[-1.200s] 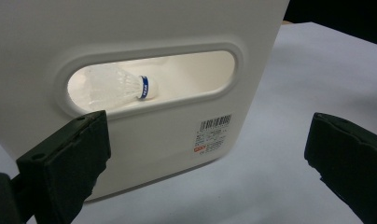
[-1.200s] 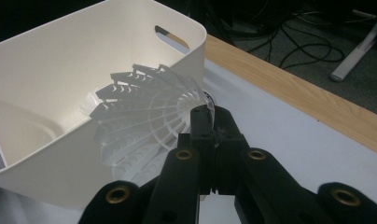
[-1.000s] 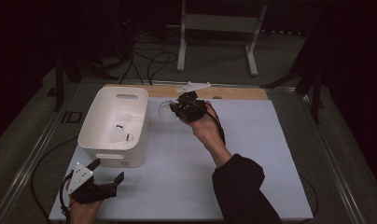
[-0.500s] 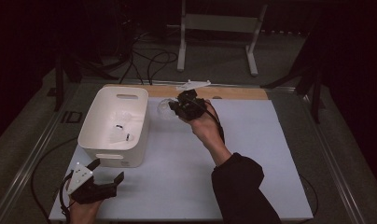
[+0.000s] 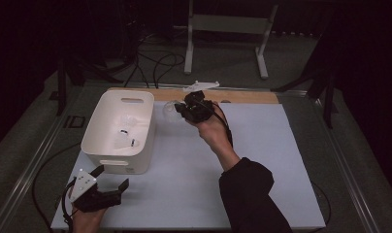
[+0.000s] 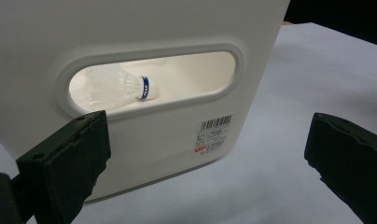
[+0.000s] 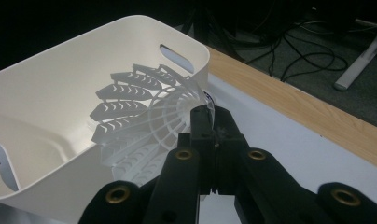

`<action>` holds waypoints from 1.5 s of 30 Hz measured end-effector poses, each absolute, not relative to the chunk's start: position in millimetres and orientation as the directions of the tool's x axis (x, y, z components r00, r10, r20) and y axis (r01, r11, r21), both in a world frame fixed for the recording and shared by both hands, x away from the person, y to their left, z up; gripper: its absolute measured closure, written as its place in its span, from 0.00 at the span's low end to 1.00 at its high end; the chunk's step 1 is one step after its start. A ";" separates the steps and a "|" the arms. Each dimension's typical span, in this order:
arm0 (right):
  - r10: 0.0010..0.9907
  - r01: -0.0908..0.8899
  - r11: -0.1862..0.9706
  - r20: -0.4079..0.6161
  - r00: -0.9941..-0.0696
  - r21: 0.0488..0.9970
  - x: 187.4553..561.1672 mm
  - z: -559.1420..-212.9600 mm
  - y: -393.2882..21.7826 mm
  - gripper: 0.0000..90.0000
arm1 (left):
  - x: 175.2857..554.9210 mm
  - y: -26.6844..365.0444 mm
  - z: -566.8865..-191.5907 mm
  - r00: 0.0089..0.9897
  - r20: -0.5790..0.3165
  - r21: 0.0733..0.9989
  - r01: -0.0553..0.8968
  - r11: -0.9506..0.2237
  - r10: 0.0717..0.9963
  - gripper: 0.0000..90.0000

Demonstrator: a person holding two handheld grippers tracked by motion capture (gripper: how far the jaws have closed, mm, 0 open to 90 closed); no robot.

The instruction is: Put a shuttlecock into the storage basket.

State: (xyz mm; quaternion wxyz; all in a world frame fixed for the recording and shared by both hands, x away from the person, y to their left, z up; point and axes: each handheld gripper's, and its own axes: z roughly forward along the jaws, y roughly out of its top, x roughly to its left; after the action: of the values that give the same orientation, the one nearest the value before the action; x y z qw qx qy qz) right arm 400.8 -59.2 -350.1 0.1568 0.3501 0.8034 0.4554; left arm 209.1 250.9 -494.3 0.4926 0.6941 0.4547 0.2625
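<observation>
A white plastic bin (image 5: 117, 131) stands on the left of the white mat, with shuttlecocks (image 5: 124, 135) lying inside. My right gripper (image 5: 184, 108) is shut on a white plastic shuttlecock (image 7: 144, 121), held just right of the bin's far corner; its skirt (image 5: 169, 108) points toward the bin (image 7: 60, 93). My left gripper (image 5: 111, 177) rests open at the mat's front left, facing the bin's near wall (image 6: 177, 28). Through the handle slot a shuttlecock with a blue band (image 6: 126, 88) lies inside.
A wooden strip (image 5: 252, 96) runs along the mat's far edge, with a white plastic piece (image 5: 201, 86) on it. A white stand (image 5: 225, 29) and cables (image 5: 155, 58) lie on the floor beyond the table. The mat (image 5: 276, 160) stretches to the right.
</observation>
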 end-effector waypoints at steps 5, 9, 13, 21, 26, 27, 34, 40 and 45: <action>0.701 0.415 0.336 0.069 -0.710 0.846 402.0 -348.4 -58.6 0.99 | 209.1 250.8 -494.3 0.448 -0.085 0.923 0.372 -0.099 0.890 0.01; 0.703 0.417 0.336 0.070 -0.708 0.845 402.9 -348.4 -57.9 0.99 | 209.1 250.9 -494.3 0.448 -0.085 0.923 0.371 -0.099 0.890 0.01; 0.702 0.415 0.336 0.070 -0.709 0.845 404.1 -348.7 -57.1 0.99 | 209.2 250.9 -494.3 0.447 -0.085 0.923 0.372 -0.098 0.891 0.01; 0.693 0.407 0.334 0.072 -0.717 0.850 405.1 -345.7 -53.9 0.99 | 209.2 251.0 -494.3 0.448 -0.084 0.923 0.371 -0.100 0.890 0.01; 0.684 0.398 0.340 0.067 -0.727 0.852 404.8 -342.5 -48.1 0.99 | 209.2 251.0 -494.3 0.447 -0.084 0.924 0.371 -0.099 0.890 0.01; 0.682 0.395 0.338 0.067 -0.729 0.854 404.8 -342.2 -47.2 0.99 | 209.1 251.0 -494.3 0.447 -0.085 0.924 0.371 -0.098 0.891 0.01; 0.671 0.386 0.342 0.065 -0.739 0.856 406.2 -340.1 -44.9 0.99 | 209.2 250.9 -494.4 0.447 -0.085 0.923 0.371 -0.098 0.890 0.01; 0.673 0.393 0.328 0.079 -0.735 0.859 407.8 -339.8 -43.7 0.99 | 209.2 251.1 -494.3 0.448 -0.083 0.923 0.372 -0.102 0.890 0.01; 0.667 0.388 0.329 0.079 -0.741 0.861 408.5 -339.3 -41.8 0.99 | 209.1 251.1 -494.2 0.447 -0.085 0.924 0.371 -0.098 0.891 0.01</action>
State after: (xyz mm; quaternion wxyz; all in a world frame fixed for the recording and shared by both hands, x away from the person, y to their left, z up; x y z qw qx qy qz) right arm 408.5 -41.8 -339.3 0.1465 0.3289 0.8019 0.4768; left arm 209.1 251.1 -494.2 0.4937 0.6925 0.4554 0.2633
